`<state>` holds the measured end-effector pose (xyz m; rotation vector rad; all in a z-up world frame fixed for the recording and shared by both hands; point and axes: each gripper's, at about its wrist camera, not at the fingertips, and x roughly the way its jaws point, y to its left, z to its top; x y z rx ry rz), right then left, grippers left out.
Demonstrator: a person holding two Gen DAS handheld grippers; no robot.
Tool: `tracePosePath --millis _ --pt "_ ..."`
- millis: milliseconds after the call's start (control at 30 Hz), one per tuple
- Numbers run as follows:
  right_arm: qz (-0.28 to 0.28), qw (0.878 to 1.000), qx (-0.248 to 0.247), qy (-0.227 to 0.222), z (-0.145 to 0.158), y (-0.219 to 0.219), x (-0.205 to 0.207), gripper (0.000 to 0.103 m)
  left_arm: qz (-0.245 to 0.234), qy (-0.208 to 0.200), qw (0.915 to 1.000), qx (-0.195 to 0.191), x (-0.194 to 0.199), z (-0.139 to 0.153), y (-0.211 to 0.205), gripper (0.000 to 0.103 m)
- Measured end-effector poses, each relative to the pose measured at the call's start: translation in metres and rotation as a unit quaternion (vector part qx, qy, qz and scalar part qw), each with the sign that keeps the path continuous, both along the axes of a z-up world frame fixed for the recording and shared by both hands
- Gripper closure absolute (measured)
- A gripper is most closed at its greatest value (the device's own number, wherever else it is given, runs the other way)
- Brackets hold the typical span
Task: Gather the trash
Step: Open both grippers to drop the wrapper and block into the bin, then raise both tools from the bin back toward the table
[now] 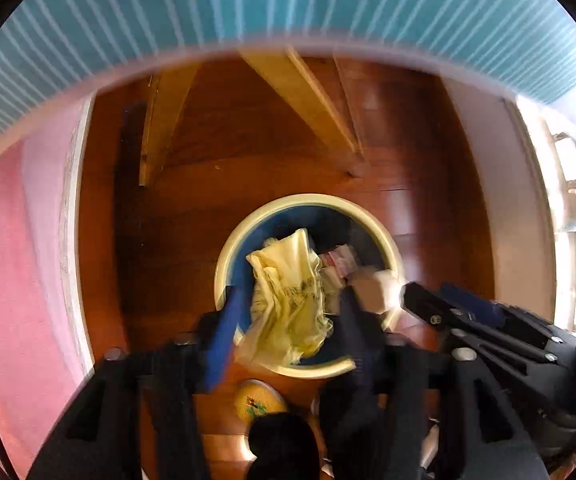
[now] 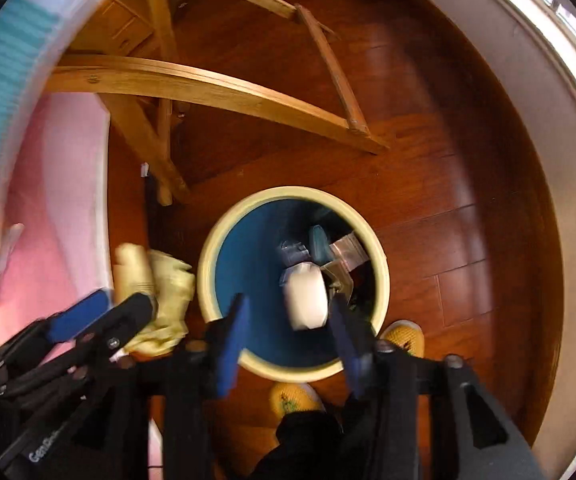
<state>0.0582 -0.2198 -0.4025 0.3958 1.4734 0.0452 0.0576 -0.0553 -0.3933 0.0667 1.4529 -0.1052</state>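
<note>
Step in hand: you're over the round blue bin with the cream rim [image 2: 383,280], both grippers pointing down into it — this looks like the drop.
Left gripper [image 1: 288,316]: jaws spread, the crumpled yellow plastic bag [image 1: 288,300] between the blue pads; blur hides whether either pad touches it, so I read it as let go.
Right gripper [image 2: 291,320]: jaws apart too, a white crumpled wad [image 2: 305,300] just off the right-hand pad, loose by the look of it.
Do it well: keep both sets of jaws inside the rim line until each piece is clear. From the right wrist camera the yellow bag shows left of the rim, so bring your left hand nearer the middle.
Bin contents: already in there, a teal packet [image 2: 319,242], a silvery foil wrapper [image 2: 347,254], and a reddish printed packet [image 1: 337,262]; blue wall on the left side bare.
Watch: the bag is light and may cling to a pad; your yellow slippers [image 2: 293,398] stand right beside the bin on the wooden floor [image 2: 427,168].
</note>
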Motion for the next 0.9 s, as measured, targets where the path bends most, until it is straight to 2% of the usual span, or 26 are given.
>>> tracePosePath --millis 67,167,300,500,733,900 --pt "0.000 1.000 -0.004 0.003 -0.008 -0.001 0.000 0.042 0.008 -0.001 0.9998 0.016 0.001 -0.009 -0.001 0.031" --pt "-0.003 1.000 -0.001 0.014 -0.013 -0.004 0.002 0.036 0.032 0.012 0.9994 0.009 0.003 -0.014 0.008 0.017" --pt "0.007 1.000 -0.010 0.008 -0.005 -0.003 0.000 0.036 0.030 0.009 0.9993 0.023 0.003 -0.003 0.010 0.017" --pt "0.011 1.000 -0.016 -0.001 0.011 -0.001 0.003 0.036 0.026 -0.017 0.9990 0.032 -0.001 0.020 0.007 0.017" --pt "0.014 0.999 -0.031 -0.020 0.053 0.003 0.003 0.036 0.030 -0.030 0.9985 0.034 -0.003 0.060 0.013 0.017" --pt "0.008 0.999 -0.038 -0.028 0.093 0.012 -0.002 0.036 0.019 -0.037 0.9985 0.036 -0.008 0.103 0.020 0.017"
